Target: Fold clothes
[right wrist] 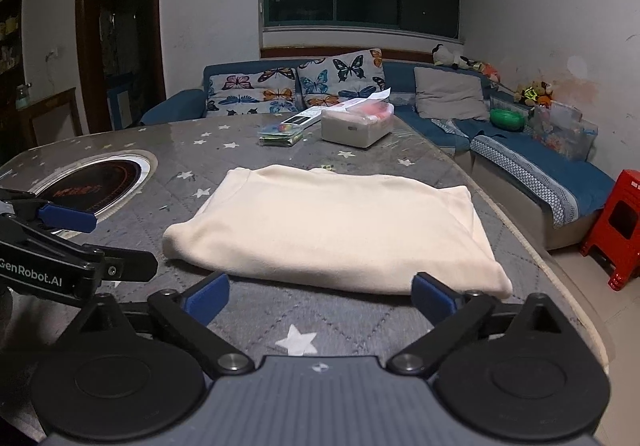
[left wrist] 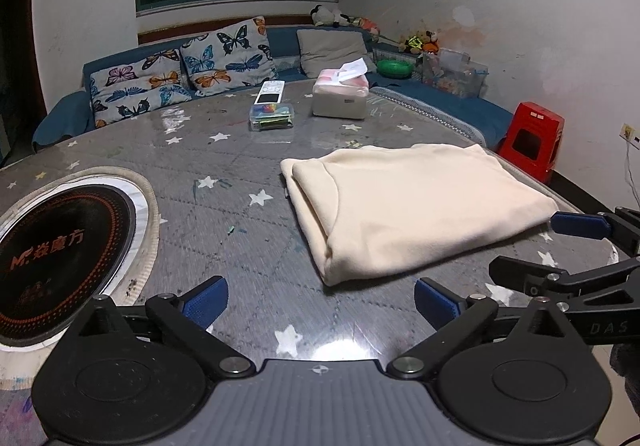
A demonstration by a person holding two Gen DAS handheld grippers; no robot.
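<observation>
One cream garment [right wrist: 332, 230] lies folded into a thick rectangle on the desk [right wrist: 304, 322], just ahead of the right tool [right wrist: 320, 296] and ahead and to the right of the left tool [left wrist: 320, 300]. It looks soft, light and limp, probably a fleecy knit that will sag and slide open if lifted by a single layer, so any further fold is best taken at the two near corners, pinching all layers together at the thick folded edge. Its surface is plain and matte, with no print. One rounded fold runs along the side nearest the left tool, and stacked layers show at that end. Both tools stand with their jaws spread wide and nothing between the blue pads [right wrist: 206, 296]. Neither touches the cloth. The bundle looks neat enough that the folding seems nearly or wholly done.
</observation>
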